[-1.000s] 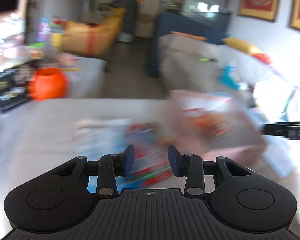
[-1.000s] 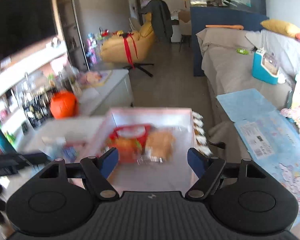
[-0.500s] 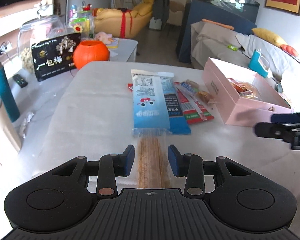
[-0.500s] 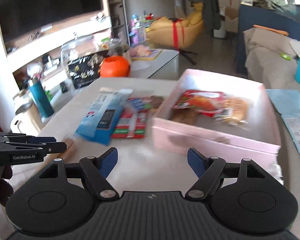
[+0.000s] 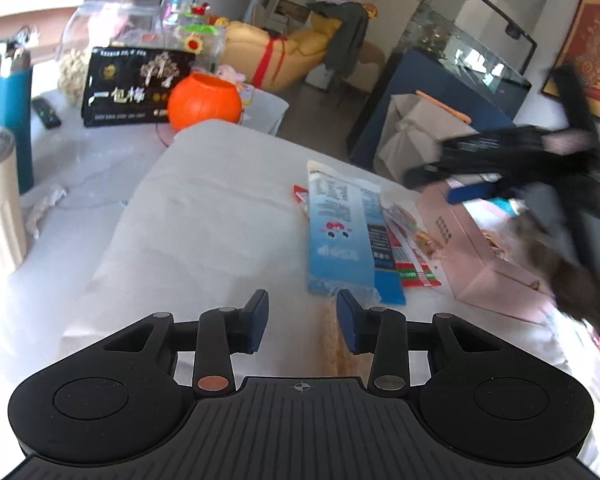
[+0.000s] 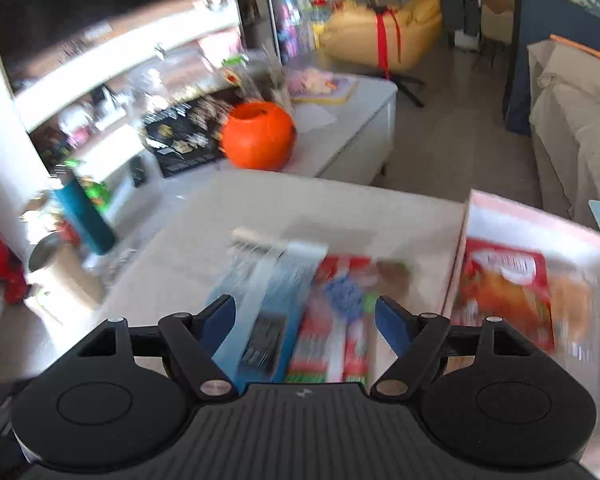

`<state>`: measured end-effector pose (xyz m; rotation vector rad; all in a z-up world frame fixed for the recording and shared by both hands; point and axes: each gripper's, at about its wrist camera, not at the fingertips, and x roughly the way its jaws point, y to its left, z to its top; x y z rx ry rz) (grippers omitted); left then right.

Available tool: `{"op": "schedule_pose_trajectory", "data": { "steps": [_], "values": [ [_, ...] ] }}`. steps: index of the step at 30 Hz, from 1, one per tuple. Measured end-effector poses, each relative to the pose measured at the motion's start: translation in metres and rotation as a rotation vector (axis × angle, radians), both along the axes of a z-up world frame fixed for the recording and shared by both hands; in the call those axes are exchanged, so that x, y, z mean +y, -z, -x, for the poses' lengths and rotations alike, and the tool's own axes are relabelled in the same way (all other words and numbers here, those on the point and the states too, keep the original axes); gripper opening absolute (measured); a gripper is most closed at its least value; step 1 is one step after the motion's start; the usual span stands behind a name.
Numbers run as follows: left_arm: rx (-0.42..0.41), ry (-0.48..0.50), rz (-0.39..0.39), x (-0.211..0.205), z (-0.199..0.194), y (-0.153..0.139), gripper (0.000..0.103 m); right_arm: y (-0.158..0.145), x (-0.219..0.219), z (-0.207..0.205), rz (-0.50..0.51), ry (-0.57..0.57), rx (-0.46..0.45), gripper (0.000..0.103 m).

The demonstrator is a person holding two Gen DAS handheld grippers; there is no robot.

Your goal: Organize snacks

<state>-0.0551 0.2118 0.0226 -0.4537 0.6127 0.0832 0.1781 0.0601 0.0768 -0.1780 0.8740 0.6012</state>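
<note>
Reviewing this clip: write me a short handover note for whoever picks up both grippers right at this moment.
Left gripper: open, empty, low over the table, beside the tan biscuit stick that lies near its right finger.
Right gripper: open, empty, above the loose packets; the view is motion-blurred.
On the table: blue packet lying over the red packets, left of the pink box.
Done: the box already holds a red snack bag and at least one more item.
Left: the blue packet, the red packets, the small candies beside the box and the biscuit stick probably go into the box.
</note>
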Motion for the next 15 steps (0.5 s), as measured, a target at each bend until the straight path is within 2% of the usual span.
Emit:
{"op": "schedule_pose_trajectory", "data": {
  "steps": [1, 2, 3, 5, 8, 10, 12, 15],
  "values": [
    [-0.002, 0.006, 0.01, 0.002, 0.003, 0.001, 0.042, 0.005, 0.008, -0.014, 0.028, 0.026, 0.005, 0.077],
    [-0.006, 0.012, 0.023, 0.004, 0.005, 0.001, 0.042, 0.012, 0.016, -0.028, 0.06, 0.056, 0.001, 0.069],
    [-0.01, 0.018, 0.034, 0.005, 0.007, 0.001, 0.042, 0.018, 0.023, -0.037, 0.093, 0.079, -0.01, 0.048],
    [-0.02, 0.027, 0.053, 0.008, 0.011, 0.001, 0.042, 0.031, 0.038, -0.055, 0.197, 0.122, -0.044, 0.029],
    [-0.03, 0.043, 0.055, 0.008, 0.015, -0.001, 0.042, 0.047, 0.055, -0.067, 0.334, 0.122, -0.086, 0.023],
    [-0.037, 0.049, 0.058, 0.007, 0.015, -0.002, 0.042, 0.052, 0.059, -0.064, 0.357, 0.087, -0.06, 0.016],
    [-0.042, 0.053, 0.063, 0.007, 0.014, -0.002, 0.042, 0.054, 0.057, -0.05, 0.357, 0.041, -0.036, 0.015],
    [-0.039, 0.061, 0.063, 0.002, 0.01, -0.002, 0.042, 0.053, 0.052, -0.018, 0.405, -0.021, -0.065, 0.015]
  ]
}}
